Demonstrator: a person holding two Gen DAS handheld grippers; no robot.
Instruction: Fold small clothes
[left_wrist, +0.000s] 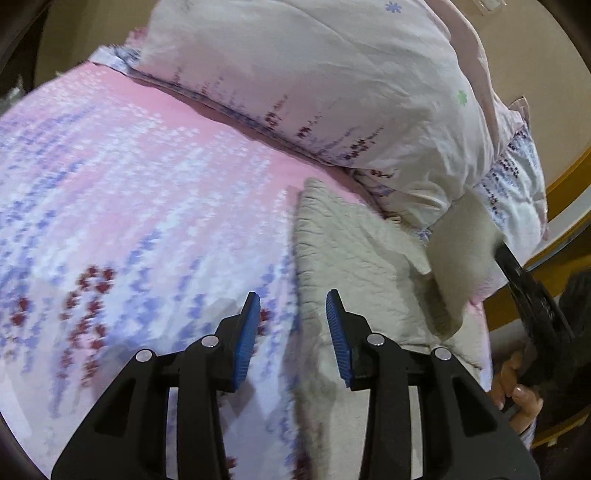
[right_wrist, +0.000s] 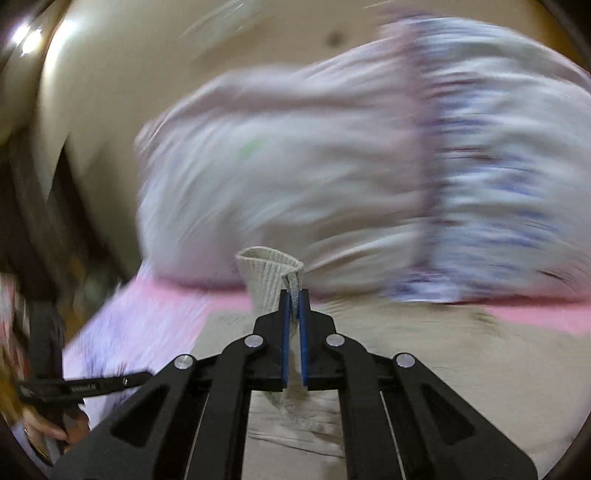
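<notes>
The beige garment (left_wrist: 354, 258) lay near the bed's (left_wrist: 147, 184) right edge, its corner pinched shut in my right gripper (right_wrist: 294, 314), the left gripper (left_wrist: 293, 317) open and empty; next, I judged, carry that corner across.

pillow (left_wrist: 332, 85) blocks far side; bedsheet (left_wrist: 129, 192) open.

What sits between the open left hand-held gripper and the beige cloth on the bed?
Nothing visible. The left hand-held gripper hangs open over the beige cloth's left edge, with only the floral bedsheet beneath. The right hand-held gripper is pinching a lifted corner.
</notes>
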